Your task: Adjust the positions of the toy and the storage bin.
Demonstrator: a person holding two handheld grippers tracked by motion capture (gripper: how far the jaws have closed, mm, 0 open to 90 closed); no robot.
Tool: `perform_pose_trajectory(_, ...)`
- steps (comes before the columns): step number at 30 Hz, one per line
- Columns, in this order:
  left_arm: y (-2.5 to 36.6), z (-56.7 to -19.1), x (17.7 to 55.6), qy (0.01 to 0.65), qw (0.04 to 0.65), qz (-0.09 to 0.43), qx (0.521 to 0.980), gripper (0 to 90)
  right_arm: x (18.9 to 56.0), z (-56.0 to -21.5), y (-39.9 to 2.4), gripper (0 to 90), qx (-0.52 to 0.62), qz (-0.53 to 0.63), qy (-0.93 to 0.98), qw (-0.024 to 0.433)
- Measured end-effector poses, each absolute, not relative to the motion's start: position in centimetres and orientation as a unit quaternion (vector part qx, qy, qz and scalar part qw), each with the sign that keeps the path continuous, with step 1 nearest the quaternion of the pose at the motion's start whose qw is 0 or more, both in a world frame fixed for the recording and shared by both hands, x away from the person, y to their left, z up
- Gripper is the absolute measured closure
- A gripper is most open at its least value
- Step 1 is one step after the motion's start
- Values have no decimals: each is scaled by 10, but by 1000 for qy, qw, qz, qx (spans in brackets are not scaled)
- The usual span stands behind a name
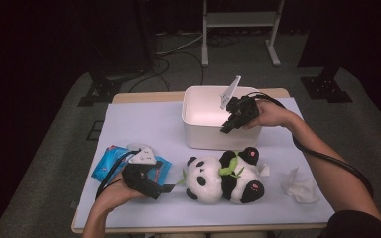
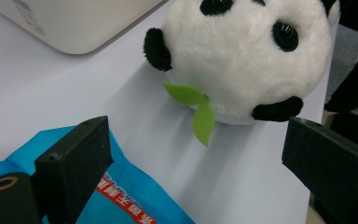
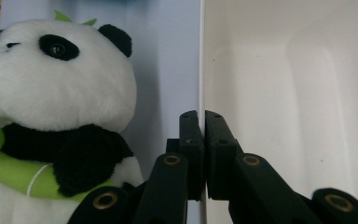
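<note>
A plush panda (image 1: 223, 178) lies on its back on the white table cover, holding a green bamboo sprig. Behind it stands a white plastic box (image 1: 198, 134). My right gripper (image 1: 226, 130) reaches down onto the box's front wall. In the right gripper view its jaws (image 3: 204, 121) are pressed together with the thin rim of the box (image 3: 284, 93) between them, and the panda (image 3: 51, 84) is to the left. My left gripper (image 1: 171, 188) rests by the panda's head, open. In the left gripper view its jaws (image 2: 200, 163) stand wide apart, with the panda's head (image 2: 242, 60) ahead of them.
A blue packet (image 1: 106, 161) lies under the left hand near the table's left edge, and also shows as a blue packet (image 2: 135, 205) below the left jaw. A crumpled tissue (image 1: 300, 187) sits at the front right. The floor beyond holds cables and stand legs.
</note>
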State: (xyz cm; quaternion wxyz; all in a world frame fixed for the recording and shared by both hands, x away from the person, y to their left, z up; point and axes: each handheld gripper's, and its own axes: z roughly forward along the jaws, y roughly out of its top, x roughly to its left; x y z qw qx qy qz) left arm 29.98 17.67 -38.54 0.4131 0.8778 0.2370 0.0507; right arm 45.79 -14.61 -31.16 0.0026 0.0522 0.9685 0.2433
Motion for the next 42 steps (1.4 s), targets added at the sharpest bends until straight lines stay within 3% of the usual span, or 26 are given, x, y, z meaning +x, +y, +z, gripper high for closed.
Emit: perform_pose_trajectory(42,165,-392,297,218,404,41,887,76,420,-311,-149,858,29,240,970,-15)
